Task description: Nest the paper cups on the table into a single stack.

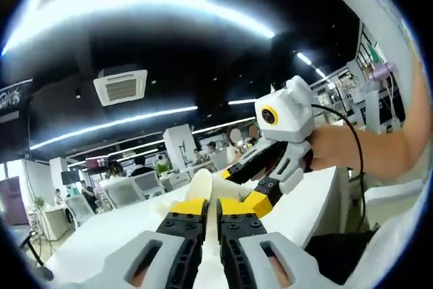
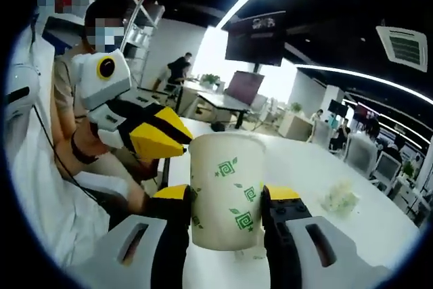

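Observation:
A white paper cup (image 2: 226,187) with green leaf prints stands upright between the jaws of my right gripper (image 2: 226,201), which is shut on its sides. My left gripper (image 2: 184,141) comes in from the left, its yellow tips closed together at the cup's rim. In the left gripper view the cream cup (image 1: 201,184) rises just beyond my left gripper (image 1: 211,206), and a thin strip of its wall is pinched between the nearly closed jaws. The right gripper (image 1: 242,186) reaches in from the right and meets the same cup.
The white table (image 2: 318,167) stretches away under both grippers. A crumpled whitish lump (image 2: 342,197) lies on it to the right. A person's arm (image 1: 379,147) holds the right gripper. Office desks, chairs and people fill the background.

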Demonstrator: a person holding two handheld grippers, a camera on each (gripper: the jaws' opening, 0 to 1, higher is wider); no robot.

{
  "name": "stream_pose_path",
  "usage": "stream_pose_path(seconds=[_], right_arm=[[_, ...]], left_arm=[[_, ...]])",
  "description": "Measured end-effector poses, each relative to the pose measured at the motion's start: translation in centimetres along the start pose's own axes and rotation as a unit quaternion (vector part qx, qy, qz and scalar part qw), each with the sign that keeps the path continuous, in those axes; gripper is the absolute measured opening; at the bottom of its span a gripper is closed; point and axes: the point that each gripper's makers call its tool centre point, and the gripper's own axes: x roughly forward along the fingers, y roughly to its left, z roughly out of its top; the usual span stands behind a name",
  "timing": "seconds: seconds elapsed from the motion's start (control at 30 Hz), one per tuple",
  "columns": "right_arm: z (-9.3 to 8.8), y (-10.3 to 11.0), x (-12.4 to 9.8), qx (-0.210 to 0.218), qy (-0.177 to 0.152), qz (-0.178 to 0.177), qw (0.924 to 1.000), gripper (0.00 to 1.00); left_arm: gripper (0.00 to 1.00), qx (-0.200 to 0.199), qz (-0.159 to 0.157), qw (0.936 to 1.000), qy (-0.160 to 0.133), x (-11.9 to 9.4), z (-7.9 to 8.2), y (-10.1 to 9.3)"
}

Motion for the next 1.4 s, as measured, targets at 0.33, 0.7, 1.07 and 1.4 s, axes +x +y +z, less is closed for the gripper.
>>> stream_pose_path(seconds=[0.33,0.7,1.07,1.4], right_arm=[[1.3,-7.5,-3.3,0.123,-0.165,-0.097,0.9737,0.43],[1.0,-9.8,-0.7,0.163,-0.201,-0.095,0.9613,0.43],[0.1,-9.5,2.5,0.140,-0.187,-0.071,0.9697,0.44],[-2.3,-10.0,3.6,0.097,-0.147,-0.089,0.9804,0.44]], left_arm=[[0.20,-0.028,0.019,0.9994,0.006,-0.6,-0.8,2.4],[0.19,-0.019,0.024,0.9993,0.022,-0.3,-1.6,2.8],[0.18,-0.015,0.030,0.9993,0.018,-0.8,-1.4,3.3],[0.18,-0.015,0.035,0.9991,0.018,-1.0,-1.6,4.0]])
